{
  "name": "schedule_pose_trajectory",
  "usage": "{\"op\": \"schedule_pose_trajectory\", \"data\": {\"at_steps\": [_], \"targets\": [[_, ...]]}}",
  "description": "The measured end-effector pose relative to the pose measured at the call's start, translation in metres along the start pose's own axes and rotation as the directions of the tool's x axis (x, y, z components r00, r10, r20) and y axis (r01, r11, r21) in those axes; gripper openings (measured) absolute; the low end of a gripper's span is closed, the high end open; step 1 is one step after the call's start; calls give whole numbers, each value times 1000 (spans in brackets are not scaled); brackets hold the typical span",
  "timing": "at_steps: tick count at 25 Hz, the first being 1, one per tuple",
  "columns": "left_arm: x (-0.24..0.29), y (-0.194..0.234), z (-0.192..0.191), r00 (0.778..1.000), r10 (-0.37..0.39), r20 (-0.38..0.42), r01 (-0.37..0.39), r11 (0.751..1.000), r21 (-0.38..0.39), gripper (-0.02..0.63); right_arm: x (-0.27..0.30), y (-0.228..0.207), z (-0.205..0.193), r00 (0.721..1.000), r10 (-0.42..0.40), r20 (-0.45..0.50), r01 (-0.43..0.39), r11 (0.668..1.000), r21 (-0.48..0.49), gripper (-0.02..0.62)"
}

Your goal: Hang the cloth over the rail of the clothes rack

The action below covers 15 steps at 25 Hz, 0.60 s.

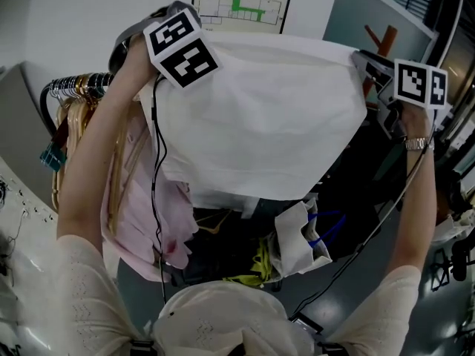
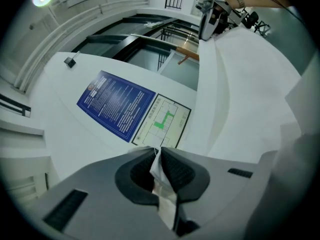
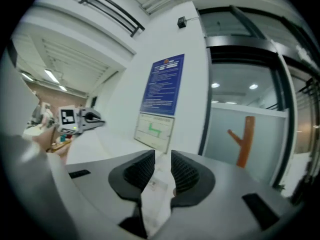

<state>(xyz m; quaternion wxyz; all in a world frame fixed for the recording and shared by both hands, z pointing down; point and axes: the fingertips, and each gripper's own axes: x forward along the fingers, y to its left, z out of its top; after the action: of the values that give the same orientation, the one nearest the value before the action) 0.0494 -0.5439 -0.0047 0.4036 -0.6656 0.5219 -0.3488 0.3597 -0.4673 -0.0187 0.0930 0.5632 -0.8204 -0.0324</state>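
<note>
Two claws hold a white cloth point(image 1: 260, 124) spread wide and raised high, just right of the clothes rack rail point(image 1: 53, 93). The left claw point(image 2: 156, 153) is clamped tight on one corner of the cloth, with the fabric bunched between its ribbed pads. The right claw point(image 3: 161, 159) has its jaws apart; the other corner, which carries a small label, lies loosely in the gap and the pads do not press on it. Golden hangers point(image 1: 74, 110) crowd the clothes rack rail, and a pink garment point(image 1: 145, 202) hangs beside them, partly under the cloth's left edge. Beyond the clothes rack rail, a floor-plan sign point(image 1: 239, 2) on the white wall shows above the cloth's top edge.
</note>
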Motion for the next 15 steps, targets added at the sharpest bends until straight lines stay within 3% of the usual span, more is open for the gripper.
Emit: {"op": "schedule_pose_trajectory", "data": {"at_steps": [2, 4, 6, 10, 15], "targets": [[0, 1, -6, 1000, 11, -12, -11, 1000, 16, 21, -12, -27, 7, 994, -98, 57, 97, 995, 31, 95], [-2, 3, -6, 1000, 27, 4, -27, 999, 18, 23, -22, -37, 14, 988, -110, 108, 104, 993, 63, 95], [-4, 5, -3, 999, 27, 23, -28, 1000, 3, 22, -21, -22, 17, 992, -58, 114, 55, 998, 31, 95], [-12, 11, 1, 997, 45, 65, -42, 998, -44, 21, -11, 35, 36, 990, 31, 134, -10, 988, -153, 95], [-25, 20, 5, 987, 76, 143, -58, 990, -129, 21, 13, 120, 72, 959, 191, 207, -101, 919, -380, 95]]}}
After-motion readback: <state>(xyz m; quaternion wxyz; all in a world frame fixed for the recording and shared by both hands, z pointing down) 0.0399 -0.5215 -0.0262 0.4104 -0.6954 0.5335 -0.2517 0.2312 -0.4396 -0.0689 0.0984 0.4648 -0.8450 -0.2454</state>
